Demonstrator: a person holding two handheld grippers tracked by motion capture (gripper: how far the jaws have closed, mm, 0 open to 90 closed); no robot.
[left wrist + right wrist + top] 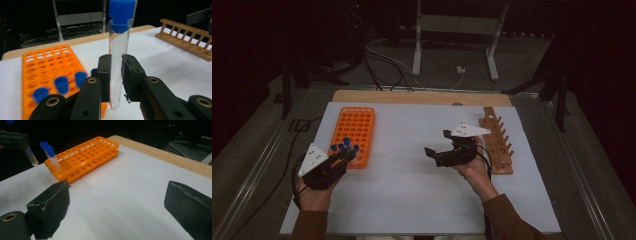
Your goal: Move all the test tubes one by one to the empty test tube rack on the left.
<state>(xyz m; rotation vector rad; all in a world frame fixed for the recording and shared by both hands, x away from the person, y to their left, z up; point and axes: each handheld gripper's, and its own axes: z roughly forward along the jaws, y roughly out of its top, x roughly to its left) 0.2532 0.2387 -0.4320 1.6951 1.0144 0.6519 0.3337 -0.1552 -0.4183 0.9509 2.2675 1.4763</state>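
Near the desk's left edge, left tongs (pixel 116 75) clenched on a clear glass tube with blue cap (pixel 118 57), upright beside the orange perforated plastic rack (pixel 47 67). Toward the right edge, right tongs (pixel 117 207) released, empty, beside the wooden peg rack (pixel 498 145).

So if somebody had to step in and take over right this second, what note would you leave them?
Left gripper: shut on a clear test tube with a blue cap, held upright just beside the orange tube rack.
Right gripper: open, nothing between its jaws, hovering over the white mat near the wooden rack.
Orange tube rack: three more blue-capped tubes stand at its near end; the other holes look empty.
Wooden rack: no tubes visible in it.
Done: one tube is out of the orange rack and in hand.
Left, probably: set this tube down, perhaps in the wooden rack, then handle the other three.
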